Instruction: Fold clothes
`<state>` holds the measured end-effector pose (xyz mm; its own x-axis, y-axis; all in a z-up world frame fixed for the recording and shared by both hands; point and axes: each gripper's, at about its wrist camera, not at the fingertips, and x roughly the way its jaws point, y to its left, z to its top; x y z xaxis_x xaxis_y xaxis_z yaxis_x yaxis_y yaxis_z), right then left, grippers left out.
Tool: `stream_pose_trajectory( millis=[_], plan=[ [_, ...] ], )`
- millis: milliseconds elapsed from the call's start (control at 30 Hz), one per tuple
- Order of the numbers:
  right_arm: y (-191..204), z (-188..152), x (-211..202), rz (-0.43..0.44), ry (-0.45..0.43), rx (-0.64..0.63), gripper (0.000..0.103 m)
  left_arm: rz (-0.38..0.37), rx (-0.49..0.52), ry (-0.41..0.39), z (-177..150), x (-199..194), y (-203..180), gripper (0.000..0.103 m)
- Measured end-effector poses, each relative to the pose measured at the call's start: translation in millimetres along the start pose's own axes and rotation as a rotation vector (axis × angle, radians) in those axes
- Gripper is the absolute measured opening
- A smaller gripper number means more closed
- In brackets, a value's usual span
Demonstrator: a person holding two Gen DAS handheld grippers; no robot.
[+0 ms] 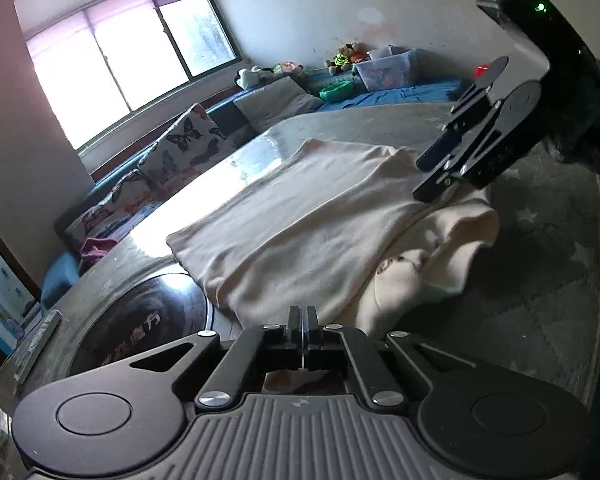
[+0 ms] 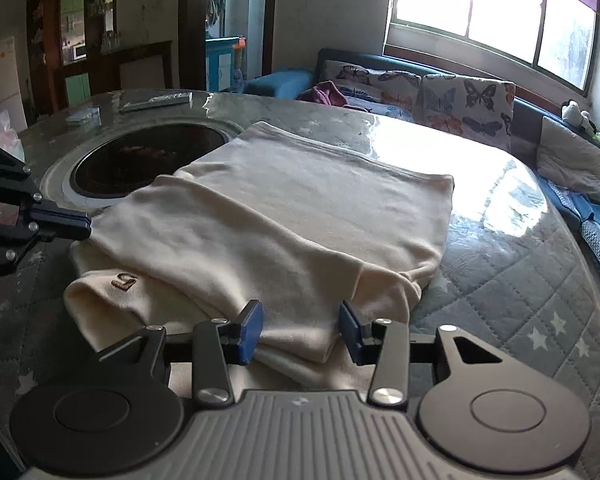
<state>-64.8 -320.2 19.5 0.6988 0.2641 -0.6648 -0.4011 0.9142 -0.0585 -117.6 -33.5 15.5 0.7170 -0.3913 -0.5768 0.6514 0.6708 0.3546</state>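
My left gripper (image 1: 303, 322) has its jaws pressed together, no gap between the pads; from the right wrist view the same gripper (image 2: 85, 225) sits with its closed tip at the left edge of the cloth, and I cannot tell whether any fabric is pinched between the pads. My right gripper (image 2: 300, 330) has its jaws spread wide, blue pads (image 2: 250, 330) parted, with a fold of cloth lying between them but neither pad clamped on it.

Item: cream garment (image 2: 300, 216), folded over into a rough rectangle, lying flat on the round table (image 2: 520, 280). The table carries a grey quilted star-print cover under a glossy clear sheet. In the right wrist view the long axis runs from the near-left corner toward the far-right, away from me toward the window (image 2: 500, 12). The straight hem edge is at the far end; the bunched, layered end is nearest my right gripper. A small brown embroidered logo (image 2: 124, 280) shows on the lower layer at near left, below the top fold.

The far-left corner of the garment touches the dark circular inset (image 2: 140, 160) in the table.

Beyond the table: sofa with butterfly-print cushions (image 2: 460, 100) under the window.
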Motion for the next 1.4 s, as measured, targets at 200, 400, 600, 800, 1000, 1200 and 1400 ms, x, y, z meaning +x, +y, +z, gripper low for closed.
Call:
stream_pose_trajectory(
  millis=[200,400,600,800,1000,1200,1400],
  plan=[
    [2,-2,-22,0.011,-0.012,-0.055,0.047,-0.023,0.052,-0.026,-3,-14,0,0.022],
    [14,-17,-37,-0.001,0.019,-0.199,0.056,-0.042,0.188,-0.067,-5,-7,-30,0.052],
    [27,-35,-48,-0.023,0.024,-0.343,0.077,-0.056,0.281,-0.102,-1,10,-54,0.027],
    [40,-44,-47,-0.011,-0.024,-0.451,0.084,-0.084,0.172,-0.141,19,14,-34,0.009],
    [37,-29,-27,-0.010,-0.096,-0.392,0.076,-0.106,-0.014,-0.160,44,21,0,0.009],
    [17,-10,-3,0.078,-0.050,-0.226,0.022,-0.103,-0.056,-0.142,45,26,3,0.013],
    [-1,10,-9,0.130,-0.046,-0.121,0.015,-0.048,0.004,-0.117,18,14,-8,0.041]
  ],
)
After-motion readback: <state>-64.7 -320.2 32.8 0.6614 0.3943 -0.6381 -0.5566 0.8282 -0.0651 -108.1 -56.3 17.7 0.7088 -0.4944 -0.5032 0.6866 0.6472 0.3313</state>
